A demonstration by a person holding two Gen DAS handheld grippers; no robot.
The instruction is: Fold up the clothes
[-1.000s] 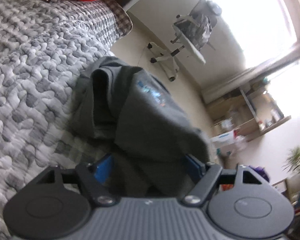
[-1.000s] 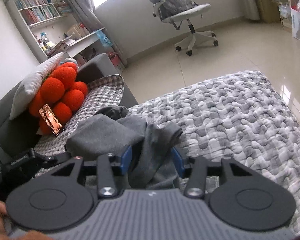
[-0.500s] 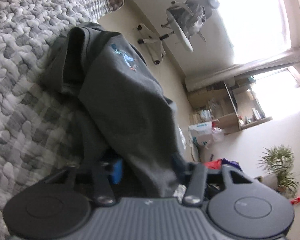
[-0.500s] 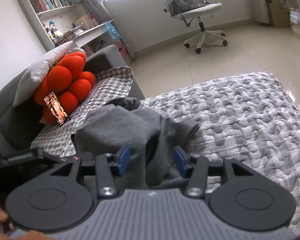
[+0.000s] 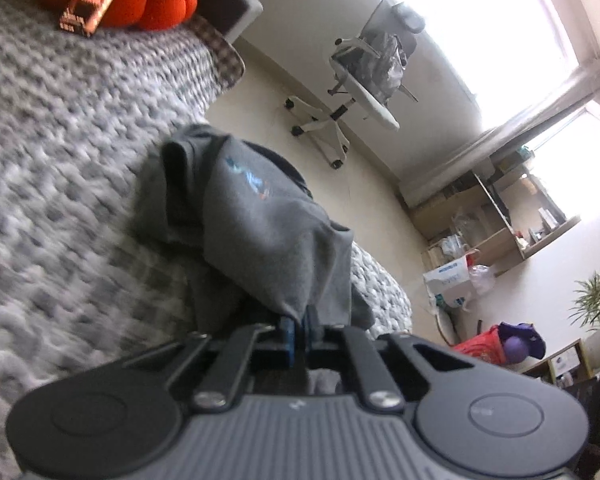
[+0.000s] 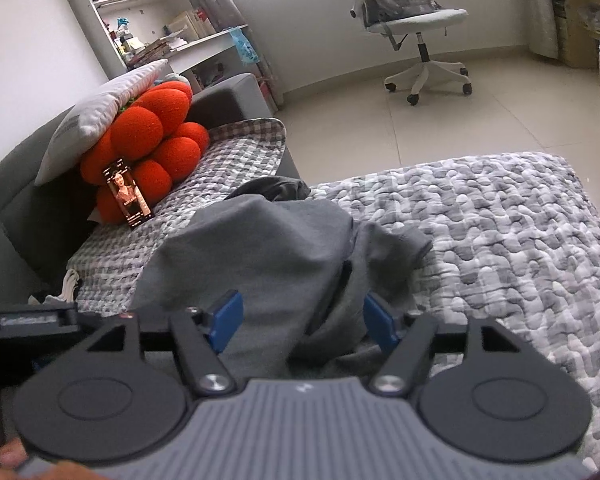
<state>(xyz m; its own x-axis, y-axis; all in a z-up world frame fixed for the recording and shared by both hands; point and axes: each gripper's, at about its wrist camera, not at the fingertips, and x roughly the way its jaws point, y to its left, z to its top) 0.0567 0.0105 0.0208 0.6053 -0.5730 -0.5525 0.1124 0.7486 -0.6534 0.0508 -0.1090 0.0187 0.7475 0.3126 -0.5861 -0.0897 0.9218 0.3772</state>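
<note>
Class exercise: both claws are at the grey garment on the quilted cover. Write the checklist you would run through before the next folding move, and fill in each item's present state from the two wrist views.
1. Left claw shut on the grey garment: ok, blue pads pinch an edge.
2. Right claw gripping cloth: not ok, jaws stand open with fabric between them.
3. Garment spread flat: not ok, it lies bunched and overlapped.
4. Quilted cover bare to the garment's right: ok.
5. Orange cushion and the card leaning on it apart from the garment: ok.
6. Which part of the garment each claw has: cannot tell.
</note>
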